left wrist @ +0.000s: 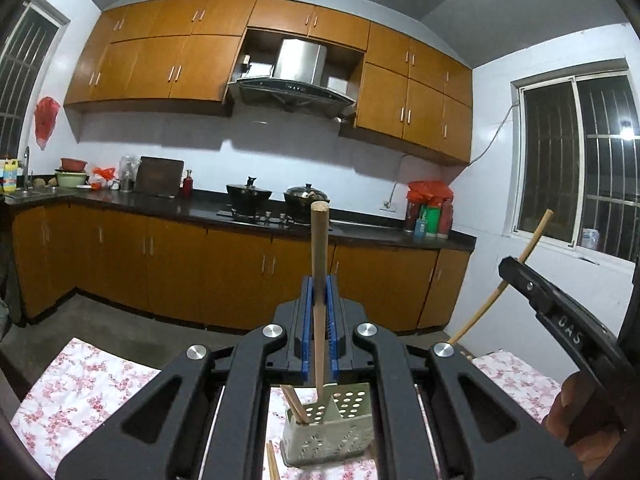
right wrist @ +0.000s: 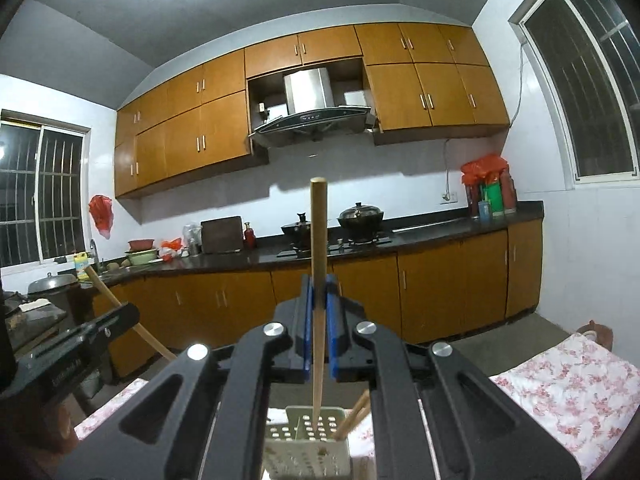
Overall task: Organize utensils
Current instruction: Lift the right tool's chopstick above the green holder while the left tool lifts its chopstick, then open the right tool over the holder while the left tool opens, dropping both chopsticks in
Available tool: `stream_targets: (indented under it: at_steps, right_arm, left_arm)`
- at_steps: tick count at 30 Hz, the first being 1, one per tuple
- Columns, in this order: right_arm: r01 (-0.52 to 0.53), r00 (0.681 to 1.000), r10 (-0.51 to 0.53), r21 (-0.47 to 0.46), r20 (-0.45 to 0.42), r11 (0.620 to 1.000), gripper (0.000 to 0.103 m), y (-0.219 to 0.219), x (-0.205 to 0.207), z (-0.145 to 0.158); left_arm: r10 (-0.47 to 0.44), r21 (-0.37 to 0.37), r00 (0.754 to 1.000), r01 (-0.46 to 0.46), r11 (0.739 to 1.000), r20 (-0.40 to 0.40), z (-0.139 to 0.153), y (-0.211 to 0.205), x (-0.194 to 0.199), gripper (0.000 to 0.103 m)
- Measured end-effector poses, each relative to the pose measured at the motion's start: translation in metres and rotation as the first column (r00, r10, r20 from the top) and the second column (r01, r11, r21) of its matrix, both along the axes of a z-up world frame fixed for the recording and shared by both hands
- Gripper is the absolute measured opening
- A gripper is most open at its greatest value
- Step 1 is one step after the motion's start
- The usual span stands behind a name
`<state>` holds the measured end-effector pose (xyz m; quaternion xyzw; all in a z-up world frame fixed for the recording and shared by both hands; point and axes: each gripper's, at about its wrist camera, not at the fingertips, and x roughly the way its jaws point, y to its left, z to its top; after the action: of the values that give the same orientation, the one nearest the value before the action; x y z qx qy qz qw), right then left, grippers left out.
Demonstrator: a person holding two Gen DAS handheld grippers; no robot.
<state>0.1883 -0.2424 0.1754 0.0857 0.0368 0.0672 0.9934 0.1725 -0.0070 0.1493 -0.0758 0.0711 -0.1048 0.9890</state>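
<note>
The left gripper (left wrist: pixel 320 292) has its two blue-padded jaws drawn in until only the thickness of a utensil separates them, and they clamp a round pale wooden chopstick (left wrist: pixel 320 280) near mid-length. The left chopstick stands almost upright: its blunt end rises above the jaws, and its lower end reaches down to the pale green perforated plastic utensil holder (left wrist: pixel 340 428) directly below; whether the tip has entered the holder or only lies in front of its rim cannot be determined. The holder stands on a white tablecloth with a pink floral print (left wrist: pixel 80 392). A pair of wooden chopsticks (left wrist: pixel 294 404) already leans inside the holder at its left side, and two further loose chopstick ends (left wrist: pixel 273 462) lie on the cloth just beside the holder's front left corner. The right gripper (right wrist: pixel 320 294) shows the same condition in its own camera: blue-padded jaws narrowed to a slim gap and gripping a second wooden chopstick (right wrist: pixel 319 280), held near vertical with its tapered tip pointing down into the top of the holder. In that view the leaning pair appears at the holder's right side. Each wrist camera also shows the opposite gripper at the frame edge, with its chopstick tilted. In the background are a dark countertop (left wrist: pixel 168 208) and orange-brown wooden cabinets (left wrist: pixel 168 64). Two black lidded pots (left wrist: pixel 248 194) stand on a gas hob beneath a stainless range hood (left wrist: pixel 296 68).
</note>
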Motion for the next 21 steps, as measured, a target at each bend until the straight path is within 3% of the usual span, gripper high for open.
stream_targets:
  at_steps: [4,8,15,19,21]
  right_arm:
    - [0.011,0.999,-0.011,-0.013,-0.034,1.000,0.008,0.006,0.019,-0.012]
    - [-0.008,0.993,0.005,-0.027,-0.122,1.000,0.009,0.013,0.037,-0.030]
    - [-0.011,0.989,0.010,-0.009,-0.146,1.000,0.024,0.007,0.030,-0.035]
    - [0.005,0.992,-0.006,-0.005,-0.124,1.000,0.032,-0.002,0.016,-0.028]
    - [0.023,0.992,-0.024,-0.004,-0.122,1.000,0.035,-0.009,0.008,-0.027]
  left_arm:
    - [-0.007,-0.026,0.999,0.006,1.000,-0.032,-0.016,0.002,0.015,0.007]
    - [-0.028,-0.031,0.995,0.025,0.999,-0.094,-0.031,0.000,0.029,0.007]
    - [-0.036,-0.053,0.991,0.030,0.998,-0.126,-0.038,0.004,0.029,0.010]
    - [-0.027,-0.066,0.995,0.021,0.998,-0.097,-0.031,0.008,0.020,0.033]
    - [-0.025,-0.076,0.997,0.019,0.997,-0.076,-0.027,0.011,0.013,0.036]
